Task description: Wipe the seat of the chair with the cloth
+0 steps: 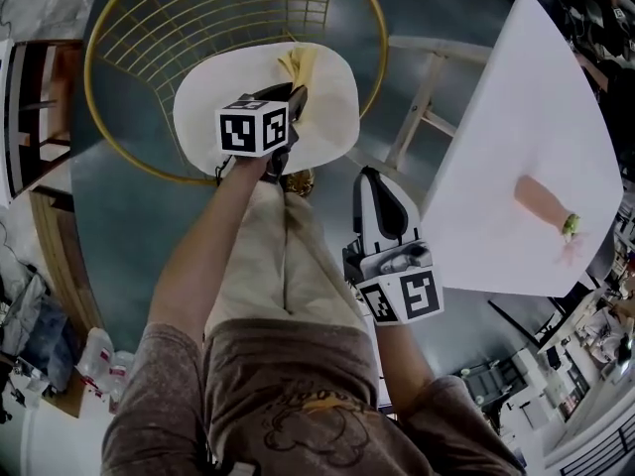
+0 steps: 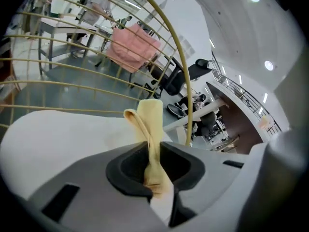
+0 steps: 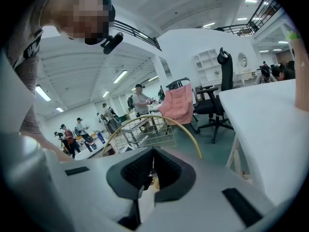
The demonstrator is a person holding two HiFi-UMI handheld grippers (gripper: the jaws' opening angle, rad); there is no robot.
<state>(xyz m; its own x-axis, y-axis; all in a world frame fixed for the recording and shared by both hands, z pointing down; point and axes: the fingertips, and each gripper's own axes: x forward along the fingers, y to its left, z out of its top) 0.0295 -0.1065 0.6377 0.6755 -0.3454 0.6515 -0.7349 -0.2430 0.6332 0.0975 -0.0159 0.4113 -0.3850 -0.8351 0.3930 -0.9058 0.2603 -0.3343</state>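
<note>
The chair has a white seat (image 1: 332,117) and a yellow wire back (image 1: 198,18). A yellow cloth (image 1: 301,62) lies bunched on the seat's far side, with my left gripper (image 1: 296,97) shut on its near end. In the left gripper view the cloth (image 2: 150,129) runs up from between the jaws of that gripper (image 2: 154,178) and rests on the seat (image 2: 58,134). My right gripper (image 1: 370,177) hangs shut and empty to the right of the chair, above the floor. In its own view the right gripper (image 3: 152,170) points toward the wire back (image 3: 145,129).
A white table (image 1: 526,147) stands close on the right with a person's forearm (image 1: 546,201) resting on it. A wooden shelf (image 1: 60,246) runs along the left. A pink cloth (image 2: 133,47) hangs behind the chair, and black office chairs (image 3: 219,95) stand beyond.
</note>
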